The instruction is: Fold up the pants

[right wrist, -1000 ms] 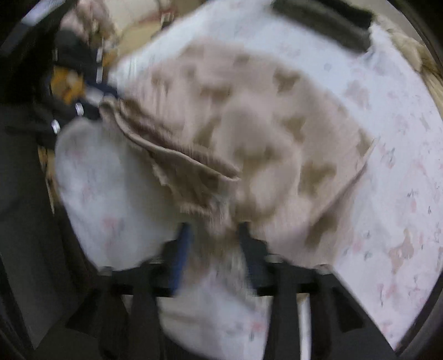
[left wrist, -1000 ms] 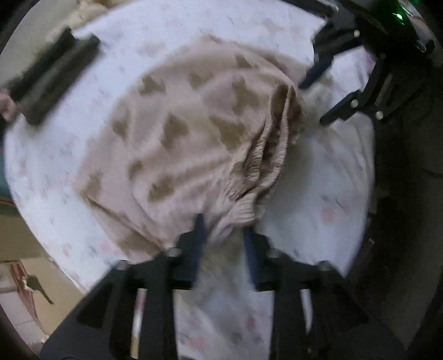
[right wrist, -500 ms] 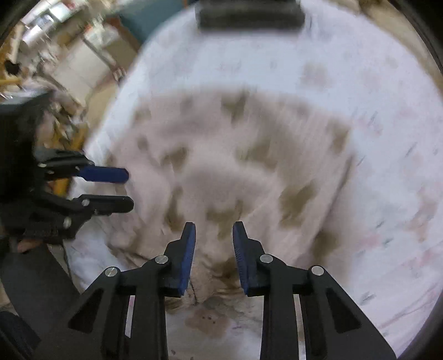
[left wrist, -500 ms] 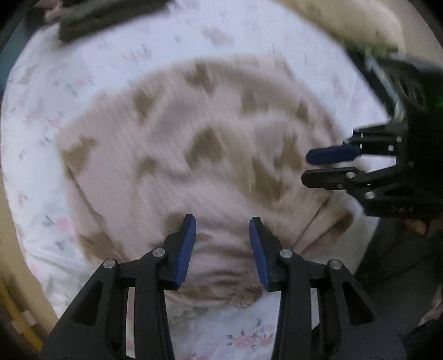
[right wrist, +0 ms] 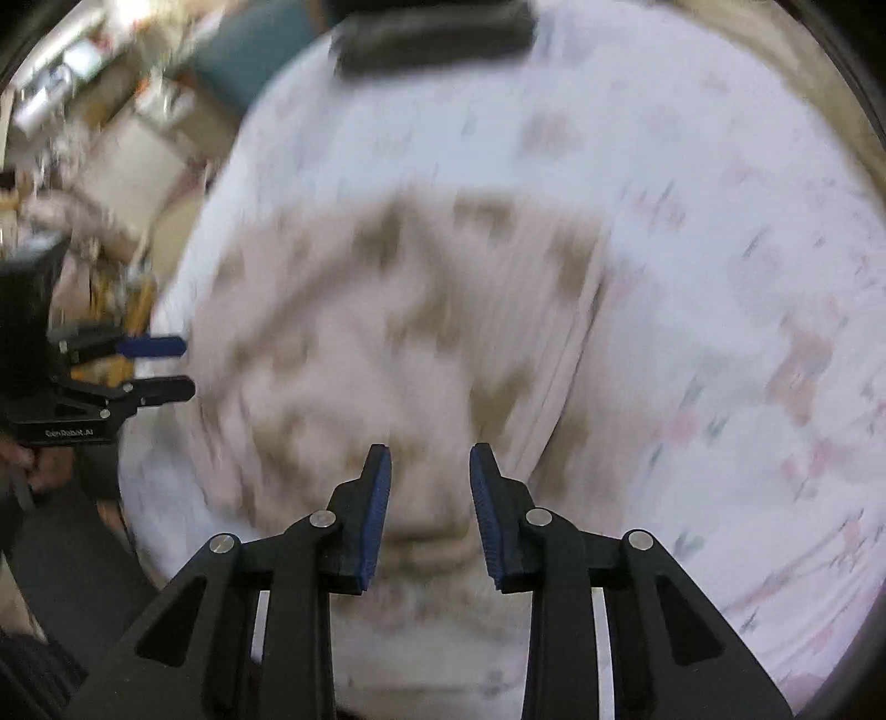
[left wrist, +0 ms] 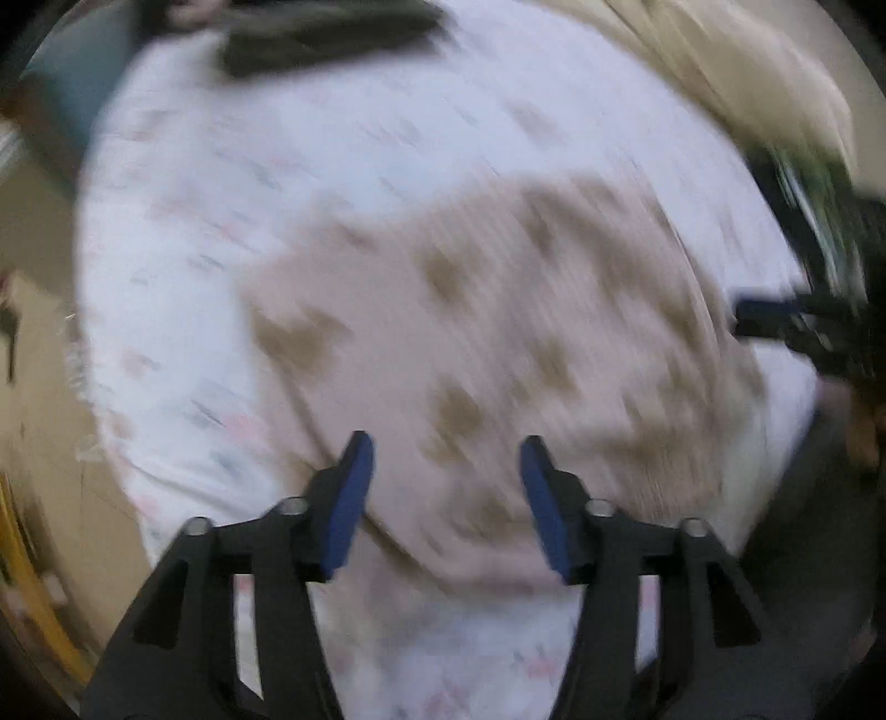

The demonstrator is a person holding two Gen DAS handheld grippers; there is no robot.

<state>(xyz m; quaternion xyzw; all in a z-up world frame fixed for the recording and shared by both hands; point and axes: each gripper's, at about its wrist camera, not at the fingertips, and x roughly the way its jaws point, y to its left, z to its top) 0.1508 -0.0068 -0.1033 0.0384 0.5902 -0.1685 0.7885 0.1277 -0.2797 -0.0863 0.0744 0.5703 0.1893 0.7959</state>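
the soft beige pants with brown patches (right wrist: 398, 343) lie spread in a rough folded heap on the white bed sheet with small pink flowers (right wrist: 720, 277), close to the near edge of the bed. both views are blurry, so the fine creases are hard to see.

the right tongs (right wrist: 431, 515) are open, with nothing between the blue pads, and hang just over the near edge of the pants. the left tongs (left wrist: 443, 498) are open wide too, holding nothing, over the near side of the cloth. from the right view the left tongs (right wrist: 160, 365) show at the side of the pants, apart from the cloth.

it looks like one fold is laid down and the next is not yet begun. to do it well, each pair of tongs should pinch one corner of the same edge, take both layers, lift a little, carry the edge across evenly, and lay it flat so the sides line up. pulling one side faster could twist the cloth.

a dark flat thing (right wrist: 432, 33) lies at the far side of the bed. small pale writing on the left tongs' body reads something like "genrobot.ai", but it is tiny.
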